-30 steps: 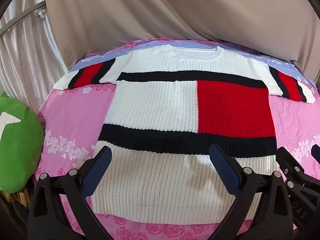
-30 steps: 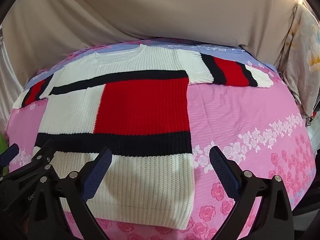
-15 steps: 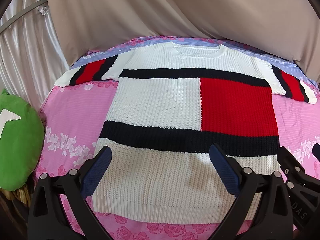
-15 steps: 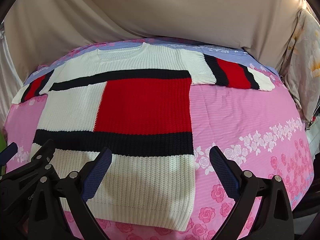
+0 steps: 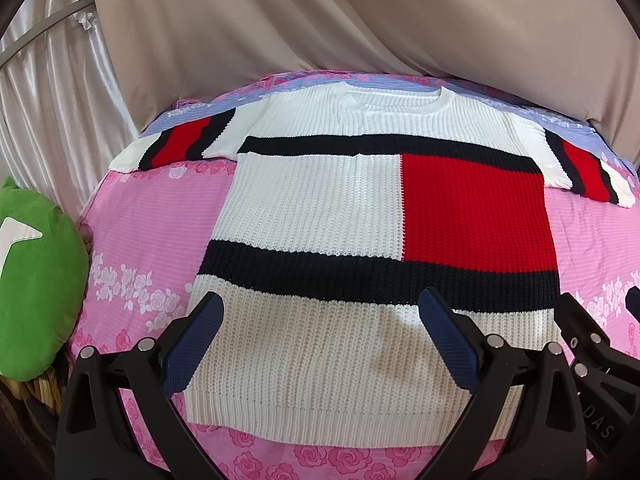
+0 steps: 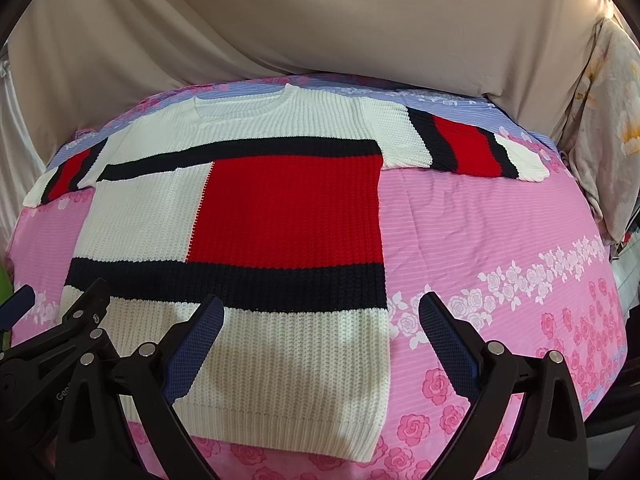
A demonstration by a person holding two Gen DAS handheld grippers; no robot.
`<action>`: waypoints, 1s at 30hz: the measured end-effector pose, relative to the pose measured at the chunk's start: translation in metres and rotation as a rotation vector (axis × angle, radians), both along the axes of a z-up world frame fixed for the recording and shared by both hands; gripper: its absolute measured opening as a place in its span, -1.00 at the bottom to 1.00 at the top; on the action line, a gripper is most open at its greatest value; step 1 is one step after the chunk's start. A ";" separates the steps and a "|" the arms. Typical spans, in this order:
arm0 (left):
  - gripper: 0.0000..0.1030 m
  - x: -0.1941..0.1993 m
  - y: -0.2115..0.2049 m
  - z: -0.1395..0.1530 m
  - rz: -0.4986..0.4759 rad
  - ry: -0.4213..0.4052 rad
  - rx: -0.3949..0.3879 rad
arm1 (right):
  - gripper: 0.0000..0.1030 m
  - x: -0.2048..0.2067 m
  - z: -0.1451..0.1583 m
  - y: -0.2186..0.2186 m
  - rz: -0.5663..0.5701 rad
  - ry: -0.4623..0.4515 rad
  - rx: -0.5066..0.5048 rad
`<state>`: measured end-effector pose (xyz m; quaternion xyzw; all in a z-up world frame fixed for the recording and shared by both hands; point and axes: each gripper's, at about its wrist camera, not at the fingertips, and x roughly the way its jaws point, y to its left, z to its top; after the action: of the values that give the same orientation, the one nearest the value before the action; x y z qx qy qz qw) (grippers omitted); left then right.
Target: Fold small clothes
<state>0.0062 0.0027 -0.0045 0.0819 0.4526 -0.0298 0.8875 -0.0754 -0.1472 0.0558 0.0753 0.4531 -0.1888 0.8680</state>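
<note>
A knitted sweater (image 5: pixel 320 208) with white, red and dark navy blocks lies flat and spread out on a pink floral bedsheet (image 5: pixel 160 232), sleeves out to both sides, neck at the far end. It also shows in the right wrist view (image 6: pixel 280 216). My left gripper (image 5: pixel 322 320) is open and empty, hovering above the sweater's white hem band. My right gripper (image 6: pixel 322 320) is open and empty, above the hem's right corner. Each gripper shows at the edge of the other's view.
A green cushion (image 5: pixel 36 296) sits off the bed's left edge. A beige cloth (image 5: pixel 320 16) hangs behind the bed. A floral pillow (image 6: pixel 612 136) stands at the right. Bare pink sheet (image 6: pixel 500 240) lies right of the sweater.
Both grippers have drifted slightly forward and up over the hem. The sweater has not moved and both grippers stay open.
</note>
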 end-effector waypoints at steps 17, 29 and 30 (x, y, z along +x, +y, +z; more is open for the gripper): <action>0.86 -0.001 0.002 -0.001 0.002 0.001 0.006 | 0.88 0.000 -0.002 0.002 -0.001 0.004 -0.002; 0.86 -0.002 0.000 0.000 -0.001 0.000 0.013 | 0.88 0.000 -0.002 0.002 -0.006 0.010 0.000; 0.86 -0.002 0.001 0.000 0.000 0.000 0.014 | 0.88 0.001 -0.002 0.001 -0.006 0.010 0.000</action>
<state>0.0037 0.0036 -0.0044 0.0881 0.4526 -0.0268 0.8870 -0.0748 -0.1461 0.0538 0.0754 0.4573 -0.1917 0.8651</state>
